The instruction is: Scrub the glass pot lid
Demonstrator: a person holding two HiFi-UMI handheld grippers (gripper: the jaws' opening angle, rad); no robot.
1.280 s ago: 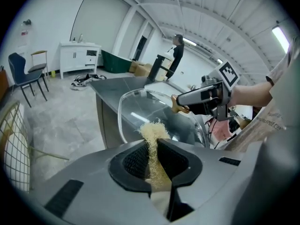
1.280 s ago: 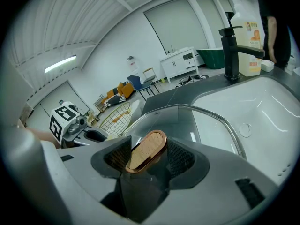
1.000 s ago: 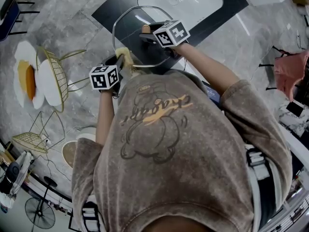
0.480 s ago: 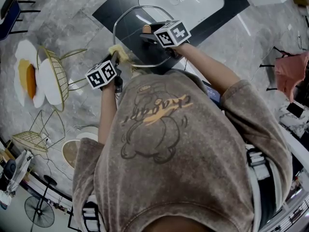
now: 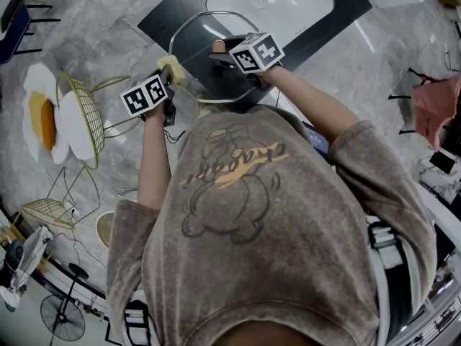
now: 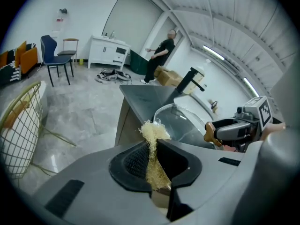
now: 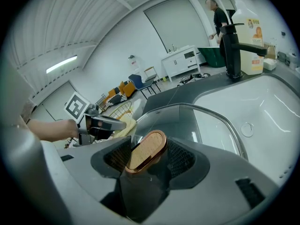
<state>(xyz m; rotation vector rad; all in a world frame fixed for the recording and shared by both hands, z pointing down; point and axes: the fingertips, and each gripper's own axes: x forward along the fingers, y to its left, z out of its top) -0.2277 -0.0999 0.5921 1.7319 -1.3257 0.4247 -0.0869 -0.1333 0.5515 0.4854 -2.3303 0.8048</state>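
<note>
white sink [image 5: 302, 9] at upper centre, black faucet [image 7: 231, 41] on its rim. just below it, over the dark counter [image 5: 162, 20], is the glass pot lid [image 5: 202, 49], with the right gripper [image 7: 146, 156] clamped on its wooden knob [image 7: 147, 149]. the left gripper [image 6: 152, 149] pinches a pale scrubber [image 6: 151, 135] at the lid's left rim. a wire chair [image 5: 83, 110] crowds the left floor.

Looking down over a brown t-shirt [image 5: 266, 215]: left gripper [image 5: 166, 81] has a yellow scrubber [image 5: 173, 67] right at the glass lid [image 5: 198, 56] on its left rim, right gripper [image 5: 225, 52] clamps the wooden knob [image 5: 217, 45]. White sink [image 5: 288, 6] just beyond.
</note>
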